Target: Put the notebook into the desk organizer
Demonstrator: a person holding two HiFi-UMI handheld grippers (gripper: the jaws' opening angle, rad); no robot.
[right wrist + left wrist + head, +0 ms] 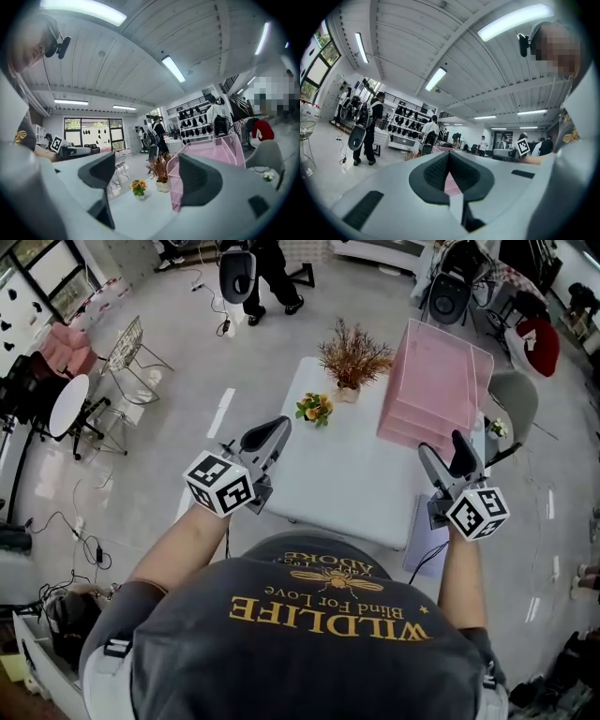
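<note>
The pink desk organizer (433,390) stands on the back right of the white table (328,484); in the right gripper view the organizer (211,152) rises just right of centre. No notebook lies on the tabletop. A flat lavender thing (427,538) shows off the table's near right edge; I cannot tell what it is. My left gripper (277,427) hovers over the table's left edge, shut and empty, its tips meeting (449,153). My right gripper (443,454) is held open and empty in front of the organizer, jaws wide apart (146,164).
A vase of dried brown stems (352,360) and a small pot of orange flowers (314,409) stand at the table's back. A grey chair (517,401) sits behind the organizer. Wire chairs and cables lie on the floor at left (127,352). People stand further back.
</note>
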